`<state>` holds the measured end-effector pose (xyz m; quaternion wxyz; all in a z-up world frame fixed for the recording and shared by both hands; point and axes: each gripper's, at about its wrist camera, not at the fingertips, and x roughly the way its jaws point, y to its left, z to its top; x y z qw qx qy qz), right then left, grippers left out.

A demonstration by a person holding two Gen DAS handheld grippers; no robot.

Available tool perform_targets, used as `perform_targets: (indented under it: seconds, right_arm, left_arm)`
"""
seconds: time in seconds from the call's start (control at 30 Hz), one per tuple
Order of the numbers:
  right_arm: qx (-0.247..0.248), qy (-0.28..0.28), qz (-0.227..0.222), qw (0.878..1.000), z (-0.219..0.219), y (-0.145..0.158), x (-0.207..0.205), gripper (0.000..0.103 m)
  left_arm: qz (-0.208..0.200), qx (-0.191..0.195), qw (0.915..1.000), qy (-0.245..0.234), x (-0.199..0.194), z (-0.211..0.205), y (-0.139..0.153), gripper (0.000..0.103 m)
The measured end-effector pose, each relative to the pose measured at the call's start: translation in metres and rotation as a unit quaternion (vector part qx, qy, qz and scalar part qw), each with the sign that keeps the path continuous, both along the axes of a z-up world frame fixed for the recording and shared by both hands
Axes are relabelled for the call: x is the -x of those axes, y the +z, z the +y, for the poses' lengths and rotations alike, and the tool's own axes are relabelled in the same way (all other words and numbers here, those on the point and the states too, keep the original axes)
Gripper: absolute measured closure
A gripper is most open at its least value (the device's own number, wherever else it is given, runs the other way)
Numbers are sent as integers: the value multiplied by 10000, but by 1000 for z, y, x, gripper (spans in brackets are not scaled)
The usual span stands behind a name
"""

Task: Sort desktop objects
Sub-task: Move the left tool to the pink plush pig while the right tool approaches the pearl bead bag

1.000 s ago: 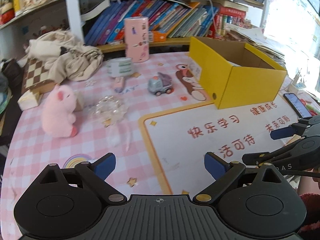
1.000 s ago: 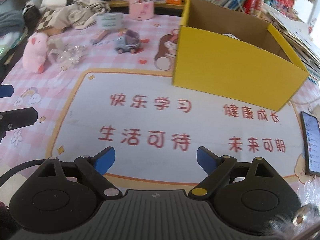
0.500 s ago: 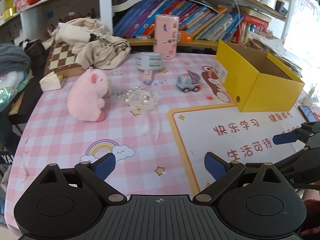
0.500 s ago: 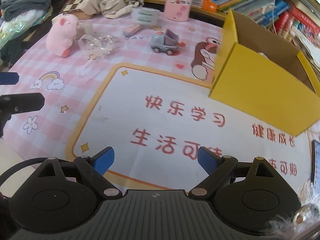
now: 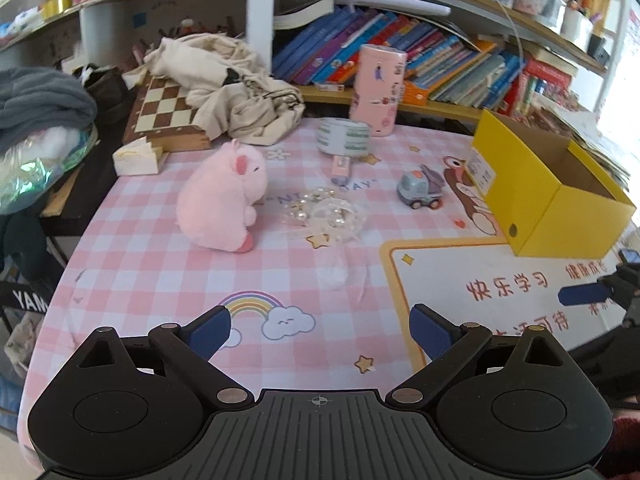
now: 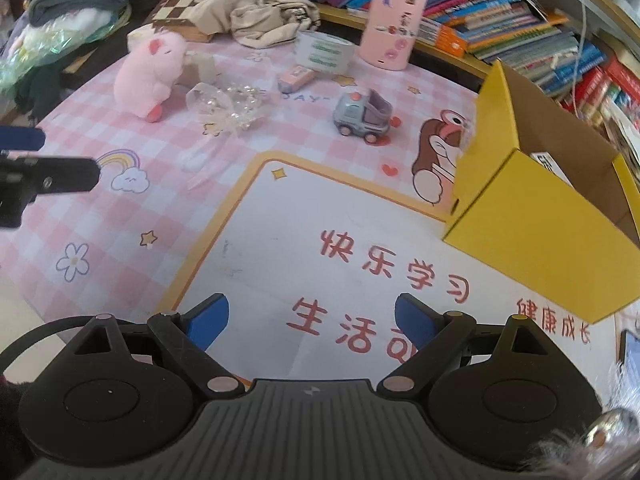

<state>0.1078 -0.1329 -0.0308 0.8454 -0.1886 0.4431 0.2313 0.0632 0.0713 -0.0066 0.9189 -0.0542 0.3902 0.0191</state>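
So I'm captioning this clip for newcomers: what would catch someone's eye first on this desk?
Probably the bright yellow cardboard box, open-topped, at the right edge of the pink checked desk mat. Next, the pink plush pig sitting on the mat's left side, with a small grey toy truck between it and the box. Both tongs, left and right, hang open and empty.
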Motion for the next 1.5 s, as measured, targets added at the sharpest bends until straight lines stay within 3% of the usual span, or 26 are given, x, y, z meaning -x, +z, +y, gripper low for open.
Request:
perform_targets:
  seconds: [0.47,0.67,1.03,1.5]
  right_arm:
    - [-59,431,91,9990,26,-8,-28,13]
    - [-277,679,-109,9973,42,-8,-52,13]
    - [-548,1163,-195,9915,82,-16,-98,13]
    - [-694,1496,-8,9863,126,-39,-148,13]
  left_arm:
    - [83,-35,9984,552,-15,26,-8,5]
    - [-37,15,9957,926,-30,43,-11,5]
    - [-340,-273,9946,937,-66,53,-17,5]
    - [-177,-563,9931,1017,-126,66,-30,5]
